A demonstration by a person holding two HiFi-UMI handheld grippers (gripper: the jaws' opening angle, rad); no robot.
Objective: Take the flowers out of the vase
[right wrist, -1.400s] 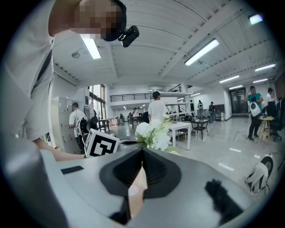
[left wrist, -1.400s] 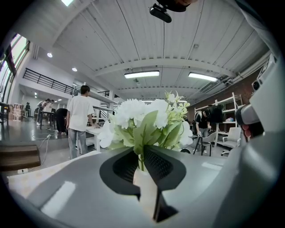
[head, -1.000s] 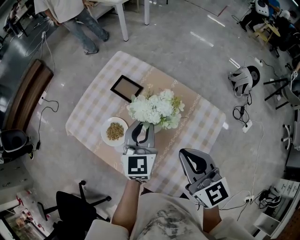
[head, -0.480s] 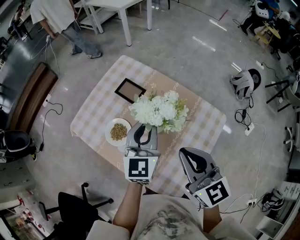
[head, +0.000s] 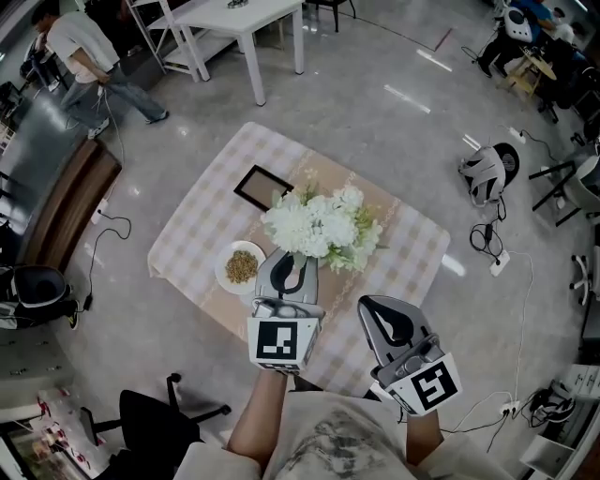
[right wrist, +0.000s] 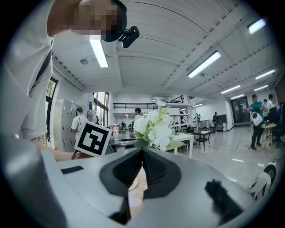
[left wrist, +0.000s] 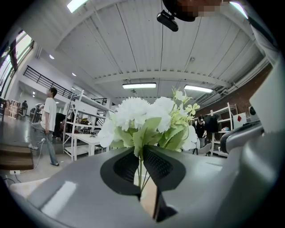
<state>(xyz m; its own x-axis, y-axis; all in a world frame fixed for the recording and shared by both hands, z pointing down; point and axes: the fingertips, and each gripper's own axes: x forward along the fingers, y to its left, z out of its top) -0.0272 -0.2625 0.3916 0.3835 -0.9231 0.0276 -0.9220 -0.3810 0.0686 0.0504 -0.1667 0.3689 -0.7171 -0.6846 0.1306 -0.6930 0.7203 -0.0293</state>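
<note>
Grey polished floor surrounds a low surface (head: 197, 234) draped in a beige-and-white checked cloth with a tan runner down its middle. On it lie a black-framed rectangular picture frame (head: 261, 187) and, nearer the person, a round white plate of brown grain (head: 241, 266). A white table (head: 246, 17) stands further off, and a long brown bench (head: 64, 202) lies at the left of the head view.

The bunch of white artificial flowers with pale green leaves (head: 323, 225) sits over the middle of the runner, between the picture frame and the person. The left tool (head: 291, 258) reaches level into its near side, just beside the plate. In the left gripper view this tool (left wrist: 141, 149) is clenched on the thin green stems (left wrist: 141, 171), which run upright through the narrow slit between its ribbed black pads (left wrist: 156, 162), with the blooms (left wrist: 147, 116) spreading right above the tips. What stands under the bunch is covered by blooms and tool from above; a pale shape behind the stems may be the vase, but that cannot be told.

The right tool (head: 375, 309) hovers over the near right part of the cloth, apart from the flowers. In the right gripper view its tips (right wrist: 142, 151) meet with nothing between them, the flowers (right wrist: 156, 127) showing beyond and the left tool's marker cube (right wrist: 93, 139) at the left.
</note>
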